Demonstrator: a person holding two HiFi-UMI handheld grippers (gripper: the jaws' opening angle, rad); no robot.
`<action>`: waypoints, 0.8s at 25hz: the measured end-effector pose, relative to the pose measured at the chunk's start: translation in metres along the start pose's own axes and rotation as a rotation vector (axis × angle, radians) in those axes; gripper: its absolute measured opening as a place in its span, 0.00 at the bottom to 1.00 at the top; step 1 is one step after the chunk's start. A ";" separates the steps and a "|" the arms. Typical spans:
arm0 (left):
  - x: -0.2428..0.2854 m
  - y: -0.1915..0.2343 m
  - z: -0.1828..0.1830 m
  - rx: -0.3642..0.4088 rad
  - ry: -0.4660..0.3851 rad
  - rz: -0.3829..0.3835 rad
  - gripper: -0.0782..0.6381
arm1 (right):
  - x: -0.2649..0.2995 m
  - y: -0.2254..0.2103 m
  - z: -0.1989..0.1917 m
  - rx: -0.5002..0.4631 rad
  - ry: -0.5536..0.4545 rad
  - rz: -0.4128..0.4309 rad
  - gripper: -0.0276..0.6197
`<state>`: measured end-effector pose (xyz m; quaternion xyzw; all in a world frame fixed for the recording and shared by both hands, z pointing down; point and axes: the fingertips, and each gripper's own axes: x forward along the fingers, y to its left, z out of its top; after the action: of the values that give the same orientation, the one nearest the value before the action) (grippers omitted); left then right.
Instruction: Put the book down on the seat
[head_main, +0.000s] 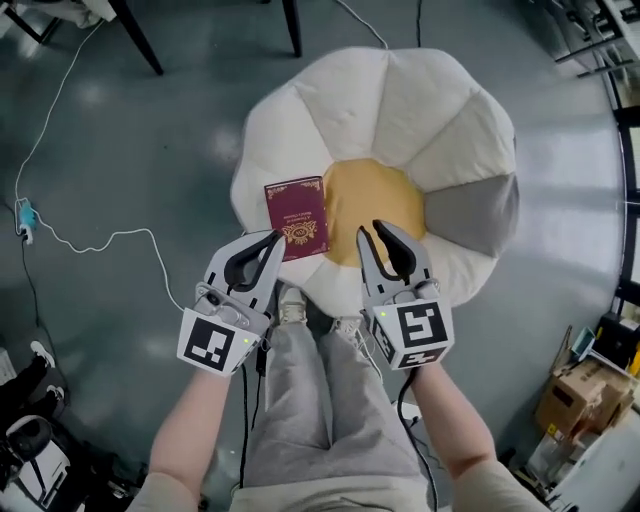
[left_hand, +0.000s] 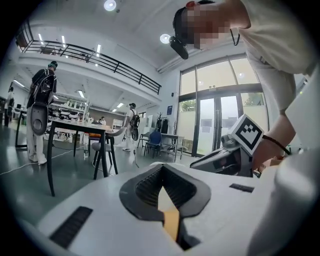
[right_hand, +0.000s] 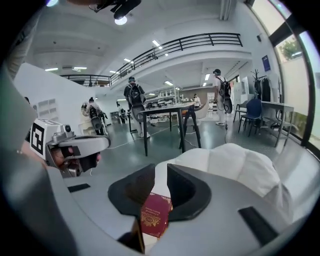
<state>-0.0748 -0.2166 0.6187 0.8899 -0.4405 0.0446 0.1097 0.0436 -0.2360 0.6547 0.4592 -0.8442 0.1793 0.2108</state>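
A dark red book (head_main: 296, 217) with gold print lies flat on the flower-shaped seat (head_main: 400, 110), at the left edge of its yellow centre (head_main: 375, 205). My left gripper (head_main: 274, 238) hovers by the book's near edge, its jaws shut and empty. My right gripper (head_main: 376, 228) is over the yellow centre, to the right of the book and not touching it. In the right gripper view the right gripper (right_hand: 161, 169) shows a narrow gap between its pads with nothing in it, and the book (right_hand: 155, 216) lies on the seat (right_hand: 240, 160) beyond.
Black table legs (head_main: 135, 35) stand on the grey floor behind the seat. A white cable (head_main: 100, 240) runs to a blue plug (head_main: 25, 215) at the left. Cardboard boxes (head_main: 580, 390) sit at the lower right. My legs in grey trousers (head_main: 300, 400) stand against the seat's front.
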 end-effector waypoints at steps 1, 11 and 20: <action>-0.003 -0.004 0.017 0.005 -0.006 -0.002 0.12 | -0.013 0.001 0.015 0.009 -0.015 -0.004 0.15; -0.044 -0.052 0.178 0.060 -0.065 -0.013 0.12 | -0.143 0.010 0.167 0.016 -0.161 -0.057 0.06; -0.061 -0.094 0.296 0.042 -0.106 -0.069 0.12 | -0.233 0.012 0.273 0.009 -0.295 -0.030 0.05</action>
<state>-0.0424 -0.1839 0.3053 0.9077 -0.4139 0.0031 0.0690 0.0957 -0.2023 0.3012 0.4939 -0.8583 0.1105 0.0848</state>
